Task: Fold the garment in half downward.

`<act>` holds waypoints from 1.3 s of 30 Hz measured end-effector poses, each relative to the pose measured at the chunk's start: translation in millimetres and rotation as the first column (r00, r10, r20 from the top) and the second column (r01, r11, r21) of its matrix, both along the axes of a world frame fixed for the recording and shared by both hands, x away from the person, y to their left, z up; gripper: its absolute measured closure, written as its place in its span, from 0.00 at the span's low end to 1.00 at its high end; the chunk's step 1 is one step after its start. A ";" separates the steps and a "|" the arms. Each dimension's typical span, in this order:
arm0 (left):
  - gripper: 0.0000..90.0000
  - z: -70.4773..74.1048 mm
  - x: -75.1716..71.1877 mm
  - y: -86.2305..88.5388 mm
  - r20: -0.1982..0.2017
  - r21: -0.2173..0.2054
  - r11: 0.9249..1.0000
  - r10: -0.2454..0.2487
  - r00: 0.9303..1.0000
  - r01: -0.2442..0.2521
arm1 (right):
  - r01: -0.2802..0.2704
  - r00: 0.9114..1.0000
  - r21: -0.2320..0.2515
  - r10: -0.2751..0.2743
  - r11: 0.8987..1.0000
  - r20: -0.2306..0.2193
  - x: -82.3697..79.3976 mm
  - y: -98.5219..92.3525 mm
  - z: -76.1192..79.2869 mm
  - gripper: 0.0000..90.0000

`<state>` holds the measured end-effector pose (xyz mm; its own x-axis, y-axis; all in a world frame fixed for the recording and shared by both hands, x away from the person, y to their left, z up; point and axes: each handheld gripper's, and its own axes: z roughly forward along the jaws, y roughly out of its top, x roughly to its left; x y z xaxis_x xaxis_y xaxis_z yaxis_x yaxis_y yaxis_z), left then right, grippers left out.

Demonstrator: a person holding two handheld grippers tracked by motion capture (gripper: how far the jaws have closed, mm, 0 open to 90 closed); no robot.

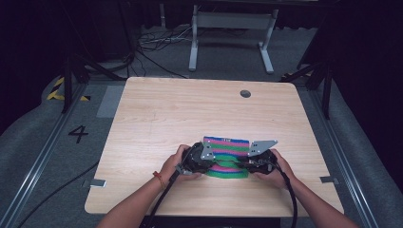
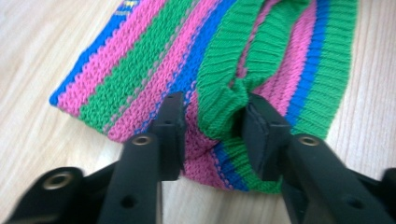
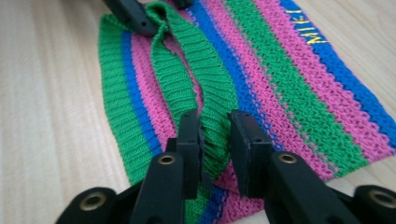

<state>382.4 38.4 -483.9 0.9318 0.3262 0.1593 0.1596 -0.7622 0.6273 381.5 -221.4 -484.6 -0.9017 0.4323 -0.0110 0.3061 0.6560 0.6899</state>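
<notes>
A knitted piece [image 1: 227, 144] with pink, green and blue stripes lies flat on the wooden table [image 1: 166, 109], near its front edge. It has a green ribbed edge [image 2: 219, 88] and yellow lettering [image 3: 310, 32] on a blue stripe. My left gripper [image 1: 208, 164] comes at it from the left, my right gripper [image 1: 243, 164] from the right. In the left gripper view the jaws [image 2: 214, 107] pinch a raised fold of the ribbed edge. In the right gripper view the jaws [image 3: 214, 122] squeeze the same green rib [image 3: 187, 70], and a jaw of the left gripper [image 3: 133, 16] shows at its far end.
A round cable hole [image 1: 245, 93] sits near the table's far edge. Beyond the table stand a white frame [image 1: 233, 28] and loose cables [image 1: 152, 42] on the grey floor. A "4" [image 1: 78, 134] is marked on the floor at the left.
</notes>
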 end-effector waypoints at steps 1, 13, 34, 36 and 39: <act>0.77 0.9 -0.2 -0.1 0.013 -0.001 1.000 -0.012 1.000 0.012 | 0.003 1.000 0.001 -0.003 1.000 0.004 0.7 -0.6 0.4 0.87; 0.88 23.0 -9.3 5.1 0.059 -0.045 0.998 -0.030 0.998 0.032 | -0.016 0.999 0.060 0.013 0.998 0.045 -6.5 -6.4 26.4 0.93; 0.80 2.3 -40.7 5.6 0.016 0.077 0.992 -0.106 0.994 0.104 | -0.095 0.995 -0.030 0.094 0.995 -0.021 -34.3 -7.4 8.4 0.80; 0.79 -0.2 -40.7 7.8 0.016 0.054 0.994 -0.099 0.995 0.098 | -0.080 0.996 -0.037 0.079 0.996 -0.032 -35.8 -7.8 4.2 0.77; 0.80 -3.0 -41.0 7.5 0.037 0.043 0.994 -0.100 0.994 0.098 | -0.066 0.997 -0.017 0.065 0.998 -0.043 -34.9 -9.5 0.2 0.75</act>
